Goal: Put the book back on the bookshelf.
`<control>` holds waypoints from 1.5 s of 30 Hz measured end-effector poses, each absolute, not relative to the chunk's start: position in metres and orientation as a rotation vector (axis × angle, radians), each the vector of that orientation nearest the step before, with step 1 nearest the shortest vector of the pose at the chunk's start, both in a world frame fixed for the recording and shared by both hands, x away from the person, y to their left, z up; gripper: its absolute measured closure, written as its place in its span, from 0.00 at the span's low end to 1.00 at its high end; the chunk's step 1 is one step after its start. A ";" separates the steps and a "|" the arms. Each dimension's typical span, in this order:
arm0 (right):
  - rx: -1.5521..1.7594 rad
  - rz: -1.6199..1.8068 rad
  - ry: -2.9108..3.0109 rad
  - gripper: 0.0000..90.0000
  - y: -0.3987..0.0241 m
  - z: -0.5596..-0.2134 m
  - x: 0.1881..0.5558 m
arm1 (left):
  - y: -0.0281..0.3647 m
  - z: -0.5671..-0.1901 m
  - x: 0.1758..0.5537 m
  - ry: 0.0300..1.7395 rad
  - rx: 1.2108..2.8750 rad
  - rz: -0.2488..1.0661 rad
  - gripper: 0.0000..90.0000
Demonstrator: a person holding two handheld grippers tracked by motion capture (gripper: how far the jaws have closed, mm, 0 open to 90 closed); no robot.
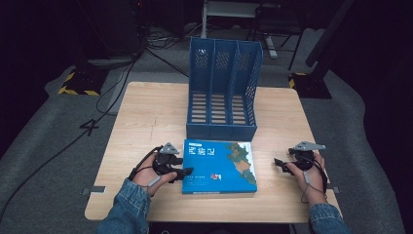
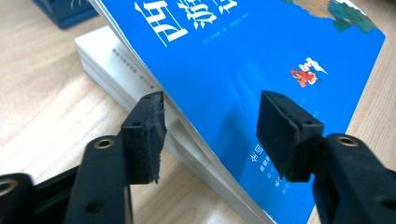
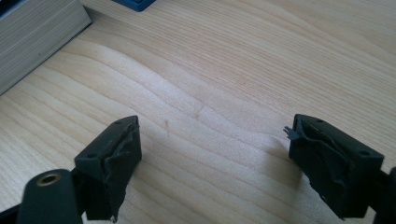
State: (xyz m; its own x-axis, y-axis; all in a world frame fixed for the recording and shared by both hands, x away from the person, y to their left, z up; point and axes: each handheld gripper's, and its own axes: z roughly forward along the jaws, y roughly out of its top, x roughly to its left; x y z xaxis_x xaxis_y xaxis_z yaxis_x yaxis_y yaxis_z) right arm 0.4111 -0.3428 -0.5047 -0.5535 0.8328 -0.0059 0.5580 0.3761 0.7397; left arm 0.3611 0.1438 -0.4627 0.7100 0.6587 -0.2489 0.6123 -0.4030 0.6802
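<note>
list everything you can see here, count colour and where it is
book: one, blue cover with white pages, flat on the table's near middle
file rack: one, blue, three slots, upright on the table just behind the book
table: one, light wood, centre of the high view
cables: several, black, on the grey floor left of the table
left gripper: one, black, at the book's left edge, jaws astride the lifted cover's edge, pads not pressing
right gripper: one, black, open over bare table right of the book
sleeves: two, blue denim, bottom edge
</note>
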 end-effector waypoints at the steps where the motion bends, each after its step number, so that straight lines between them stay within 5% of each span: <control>1: 1.209 0.996 2.263 0.19 -0.343 -0.505 0.411 | 0.144 -0.462 0.362 0.948 2.125 0.080 0.49; 12: 1.206 0.998 2.264 0.19 -0.341 -0.505 0.412 | 0.128 -0.477 0.364 0.838 2.110 0.130 0.47; 24: 1.204 0.985 2.263 0.19 -0.332 -0.505 0.410 | 0.136 -0.484 0.364 0.855 2.046 0.110 0.58; 26: 1.159 1.016 2.278 0.33 -0.327 -0.504 0.406 | 0.137 -0.485 0.363 0.861 2.041 0.109 0.57; 31: 1.096 1.023 2.352 0.45 -0.319 -0.500 0.403 | 0.144 -0.491 0.365 0.843 1.999 0.059 0.58; 35: 1.060 1.043 2.379 0.49 -0.310 -0.494 0.399 | 0.142 -0.486 0.364 0.852 2.025 0.057 0.65; 38: 1.073 1.068 2.389 0.48 -0.306 -0.485 0.396 | 0.144 -0.481 0.365 0.881 2.002 -0.028 0.82; 45: 1.022 1.114 2.369 0.38 -0.278 -0.458 0.381 | 0.143 -0.475 0.363 0.892 1.994 -0.046 0.91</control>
State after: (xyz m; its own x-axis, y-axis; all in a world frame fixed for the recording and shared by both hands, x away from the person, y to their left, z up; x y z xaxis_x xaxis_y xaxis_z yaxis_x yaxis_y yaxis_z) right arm 0.3810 -0.2777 -0.4579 -0.6882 0.7255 0.0065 0.4675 0.4366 0.7687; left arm 0.3626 0.1431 -0.4749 0.7368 0.5699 -0.3637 0.6043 -0.3138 0.7324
